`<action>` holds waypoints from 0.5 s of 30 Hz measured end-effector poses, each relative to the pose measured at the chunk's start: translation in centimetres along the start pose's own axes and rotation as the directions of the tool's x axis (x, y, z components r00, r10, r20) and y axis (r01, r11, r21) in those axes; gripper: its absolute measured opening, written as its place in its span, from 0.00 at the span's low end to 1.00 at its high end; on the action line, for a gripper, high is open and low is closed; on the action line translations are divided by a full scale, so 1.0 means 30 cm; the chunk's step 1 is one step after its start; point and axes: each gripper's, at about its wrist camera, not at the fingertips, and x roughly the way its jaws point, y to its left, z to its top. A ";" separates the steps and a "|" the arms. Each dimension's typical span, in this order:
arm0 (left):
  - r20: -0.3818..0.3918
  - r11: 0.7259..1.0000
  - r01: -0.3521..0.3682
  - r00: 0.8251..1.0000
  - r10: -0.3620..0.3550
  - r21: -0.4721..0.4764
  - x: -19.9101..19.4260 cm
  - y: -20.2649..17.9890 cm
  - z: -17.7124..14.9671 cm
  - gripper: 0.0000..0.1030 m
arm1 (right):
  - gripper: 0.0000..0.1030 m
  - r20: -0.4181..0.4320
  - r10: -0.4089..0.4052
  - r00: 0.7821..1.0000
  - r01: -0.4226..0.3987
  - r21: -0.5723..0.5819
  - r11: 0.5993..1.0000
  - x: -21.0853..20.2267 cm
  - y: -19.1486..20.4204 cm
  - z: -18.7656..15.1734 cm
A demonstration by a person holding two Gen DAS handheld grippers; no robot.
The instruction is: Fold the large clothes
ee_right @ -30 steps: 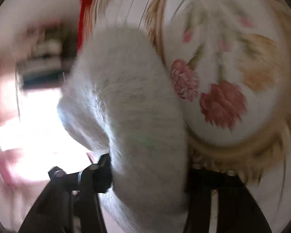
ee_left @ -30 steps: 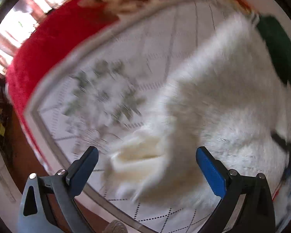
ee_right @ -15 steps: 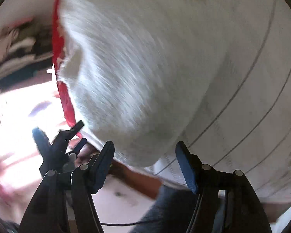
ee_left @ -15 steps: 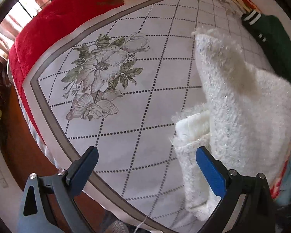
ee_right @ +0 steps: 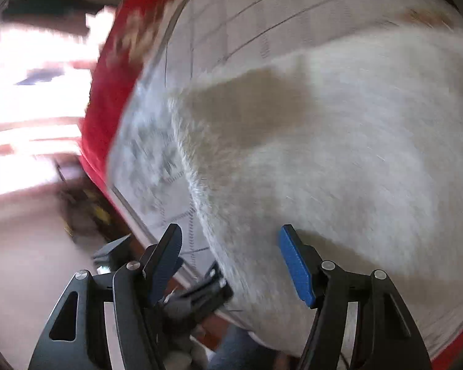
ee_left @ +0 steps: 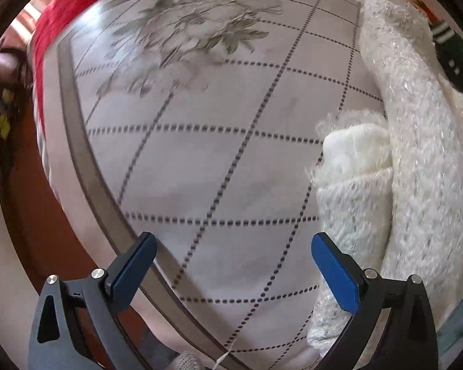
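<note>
Already folded: white sweater (ee_left: 416, 166) lies doubled over on bed (ee_left: 219, 166).
Left gripper (ee_left: 231, 265): wide, empty.
Right gripper (ee_right: 231, 259): wide, empty.
Left to do: probably tidying.

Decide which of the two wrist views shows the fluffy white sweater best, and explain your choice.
The left wrist view: there the white sweater is sharp, its folded layers and knit texture clear at the right of the bedspread. The right wrist view shows more of it, but smeared by motion blur into a pale mass.
</note>
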 end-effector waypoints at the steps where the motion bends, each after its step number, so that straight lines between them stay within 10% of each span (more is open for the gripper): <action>1: 0.009 1.000 0.005 1.000 -0.005 -0.010 0.001 -0.002 -0.013 0.99 | 0.68 -0.013 -0.050 0.999 0.050 -0.040 0.998 0.033 0.023 0.002; 7: 0.041 0.998 0.020 0.999 -0.017 -0.060 0.021 0.013 -0.067 0.99 | 0.68 -0.065 -0.316 0.946 0.297 -0.210 0.932 0.187 0.103 0.007; 10: 0.041 0.998 0.020 0.999 -0.017 -0.067 0.029 0.022 -0.087 0.99 | 0.46 -0.048 -0.412 0.910 0.390 -0.240 0.889 0.230 0.082 0.010; 15: 0.037 0.998 0.030 0.999 -0.028 -0.055 0.039 0.049 -0.097 1.00 | 0.26 -0.024 -0.342 0.939 0.335 -0.158 0.929 0.162 0.045 0.007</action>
